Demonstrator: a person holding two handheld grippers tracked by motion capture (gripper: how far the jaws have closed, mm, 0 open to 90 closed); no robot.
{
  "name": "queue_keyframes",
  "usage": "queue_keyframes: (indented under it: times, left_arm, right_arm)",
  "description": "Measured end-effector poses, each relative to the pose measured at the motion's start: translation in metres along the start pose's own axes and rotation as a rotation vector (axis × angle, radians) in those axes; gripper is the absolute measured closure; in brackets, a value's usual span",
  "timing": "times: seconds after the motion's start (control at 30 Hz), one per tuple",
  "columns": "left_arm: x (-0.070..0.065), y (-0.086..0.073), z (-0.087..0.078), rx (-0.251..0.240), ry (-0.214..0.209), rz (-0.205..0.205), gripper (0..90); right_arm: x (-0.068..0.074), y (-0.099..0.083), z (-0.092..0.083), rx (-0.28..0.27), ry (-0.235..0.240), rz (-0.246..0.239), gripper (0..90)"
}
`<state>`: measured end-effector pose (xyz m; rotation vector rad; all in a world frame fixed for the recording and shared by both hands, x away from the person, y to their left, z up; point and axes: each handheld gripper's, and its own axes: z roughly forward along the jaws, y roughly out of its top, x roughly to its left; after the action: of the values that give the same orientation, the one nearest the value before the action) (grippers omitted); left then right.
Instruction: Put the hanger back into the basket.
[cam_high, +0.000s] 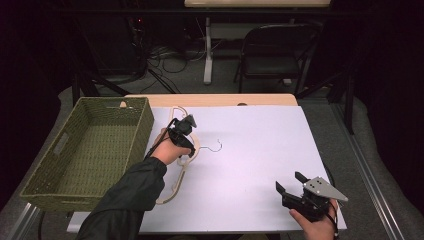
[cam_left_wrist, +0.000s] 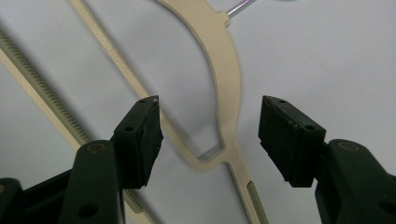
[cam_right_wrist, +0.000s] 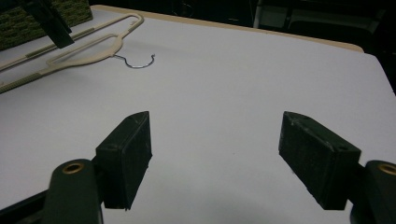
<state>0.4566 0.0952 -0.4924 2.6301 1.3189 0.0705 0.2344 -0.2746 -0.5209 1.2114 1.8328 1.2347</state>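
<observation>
A cream clothes hanger (cam_high: 176, 186) with a thin metal hook (cam_high: 215, 148) lies flat on the white table cover, left of centre. My left gripper (cam_high: 187, 145) points down over its neck. In the left gripper view the jaws stand open on either side of the hanger's neck (cam_left_wrist: 227, 79), and neither pad touches it. My right gripper (cam_high: 290, 181) rests near the front right corner, open with nothing between its fingers (cam_right_wrist: 215, 140). From there the hanger (cam_right_wrist: 81, 53) and its hook (cam_right_wrist: 137, 63) lie far off at the upper left.
A green woven basket (cam_high: 50, 192) stands along the table's left side, close to the hanger. The white cover (cam_high: 260, 140) spreads over the table's middle and right. A folding chair (cam_high: 277, 50) and cables sit on the floor beyond the far edge.
</observation>
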Motion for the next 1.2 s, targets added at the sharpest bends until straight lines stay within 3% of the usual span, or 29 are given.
queue_keyframes:
  times: [0.5,1.2]
  left_arm:
    - [-0.005,0.006,0.005,0.033,-0.011,0.017,46.8]
    - [-0.011,0.012,0.026,0.096,-0.023,0.033,55.0]
  right_arm:
    - [0.000,0.000,0.000,-0.001,0.003,0.001,25.3]
    - [-0.001,0.000,-0.001,0.002,0.006,0.003,25.3]
